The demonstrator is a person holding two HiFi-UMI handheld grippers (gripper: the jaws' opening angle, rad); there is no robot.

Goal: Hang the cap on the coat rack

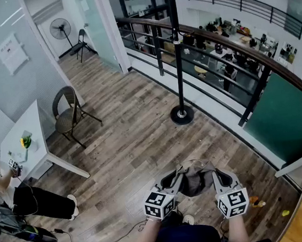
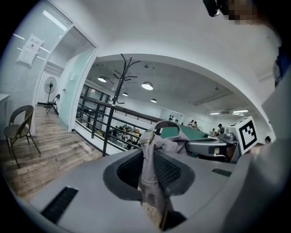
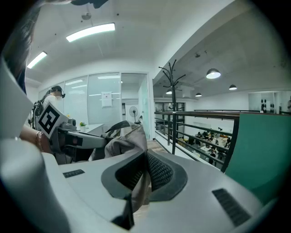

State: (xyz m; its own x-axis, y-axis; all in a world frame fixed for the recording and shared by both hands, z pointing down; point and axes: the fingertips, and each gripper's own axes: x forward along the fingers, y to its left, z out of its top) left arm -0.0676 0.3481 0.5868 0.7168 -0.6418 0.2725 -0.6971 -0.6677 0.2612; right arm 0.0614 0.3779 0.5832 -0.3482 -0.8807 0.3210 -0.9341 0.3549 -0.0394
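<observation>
A grey cap (image 1: 196,180) hangs between my two grippers, low in the head view. My left gripper (image 1: 177,180) is shut on one side of the cap (image 2: 153,166), its cloth pinched between the pads. At the cap's other side my right gripper (image 1: 216,177) is shut on the fabric (image 3: 136,150). The black coat rack (image 1: 176,50) stands on a round base (image 1: 182,115) ahead, by the railing. Its hooked top (image 2: 122,75) shows in the left gripper view, and the coat rack (image 3: 173,77) shows in the right gripper view too.
A black railing (image 1: 214,57) with a wooden top rail runs behind the rack, over a lower floor. A wicker chair (image 1: 67,113) and a white table (image 1: 27,144) stand at the left. A green panel (image 1: 279,120) is at the right. A person's leg (image 1: 44,203) is at lower left.
</observation>
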